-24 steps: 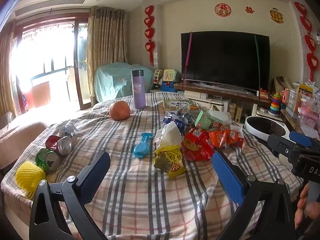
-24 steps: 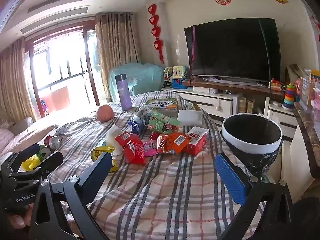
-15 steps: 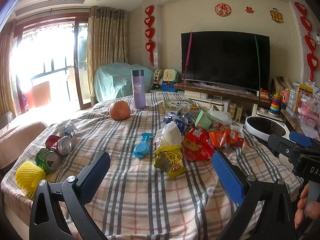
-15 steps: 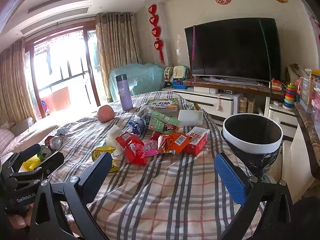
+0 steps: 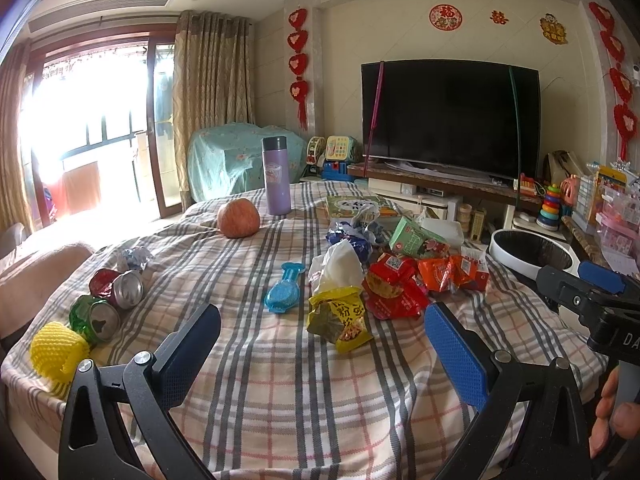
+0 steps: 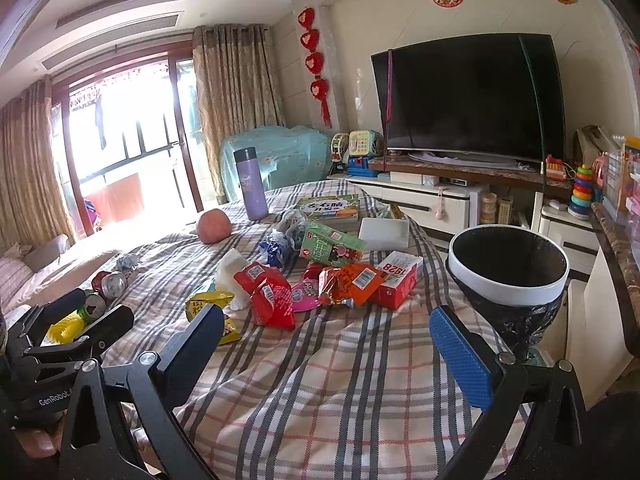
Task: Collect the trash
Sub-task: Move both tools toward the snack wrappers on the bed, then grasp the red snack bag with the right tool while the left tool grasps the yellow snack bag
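Plaid tablecloth point(image 5: 280, 392) lies under our left gripper point(image 5: 322, 346) and right gripper point(image 6: 328, 348), both spread wide and empty. Nearest, just ahead of the left gripper, the crumpled yellow snack wrapper point(image 5: 338, 318) points away; beyond it sits the white-rimmed black bin point(image 6: 508, 268).

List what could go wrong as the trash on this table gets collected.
1. The apple and purple thermos share the table with the wrappers; a claw might bin them by mistake.
2. The crushed cans lie on their sides near the cloth's edge; a nudge might roll them off.
3. The trash bin stands off the table's right edge, so light wrappers such as the yellow snack bag could drop short. Both the left claw and right claw are open and empty.
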`<state>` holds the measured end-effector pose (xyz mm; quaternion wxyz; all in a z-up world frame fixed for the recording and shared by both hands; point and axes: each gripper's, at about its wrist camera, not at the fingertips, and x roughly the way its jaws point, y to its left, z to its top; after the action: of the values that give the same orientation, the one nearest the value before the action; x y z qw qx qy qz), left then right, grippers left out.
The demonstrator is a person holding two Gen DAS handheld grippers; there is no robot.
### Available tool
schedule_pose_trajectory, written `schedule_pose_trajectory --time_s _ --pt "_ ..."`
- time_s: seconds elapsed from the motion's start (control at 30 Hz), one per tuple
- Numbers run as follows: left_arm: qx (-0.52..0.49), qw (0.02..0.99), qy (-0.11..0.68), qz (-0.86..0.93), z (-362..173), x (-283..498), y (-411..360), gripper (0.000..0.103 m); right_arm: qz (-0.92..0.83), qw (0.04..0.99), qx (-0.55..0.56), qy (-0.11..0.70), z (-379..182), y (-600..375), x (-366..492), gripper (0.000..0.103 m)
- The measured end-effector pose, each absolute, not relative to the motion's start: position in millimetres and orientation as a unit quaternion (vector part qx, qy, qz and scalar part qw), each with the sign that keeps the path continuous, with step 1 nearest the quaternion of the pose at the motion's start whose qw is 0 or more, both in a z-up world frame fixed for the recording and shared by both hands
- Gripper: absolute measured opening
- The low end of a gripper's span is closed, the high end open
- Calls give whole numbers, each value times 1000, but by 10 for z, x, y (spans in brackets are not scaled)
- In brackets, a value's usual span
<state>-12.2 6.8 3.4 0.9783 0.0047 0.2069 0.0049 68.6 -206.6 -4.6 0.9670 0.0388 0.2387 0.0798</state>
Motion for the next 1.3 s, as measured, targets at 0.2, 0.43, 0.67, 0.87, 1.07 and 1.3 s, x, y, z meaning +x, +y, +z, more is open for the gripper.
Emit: schedule_pose_trajectory --time_s 0.2,0.43,0.67,0.87,1.07,1.3 --pt "4 978 210 4 9 -100 67 102 80 966 40 242 -49 -2054 678 103" --pt "-7 973 231 1 -44 -6 103 102 84 955 62 278 -136 -2110 818 103" --pt "-13 965 261 1 -83 187 115 102 81 961 48 260 -206 -2161 930 103" --pt "-24 960 280 2 -108 375 158 102 78 949 54 301 -290 -2212 1092 102" --pt "-26 953 303 8 -180 605 151 102 78 936 50 339 -407 -2220 1297 97" --pt "-32 941 336 13 -292 952 183 99 105 921 76 367 -564 -2174 1552 76"
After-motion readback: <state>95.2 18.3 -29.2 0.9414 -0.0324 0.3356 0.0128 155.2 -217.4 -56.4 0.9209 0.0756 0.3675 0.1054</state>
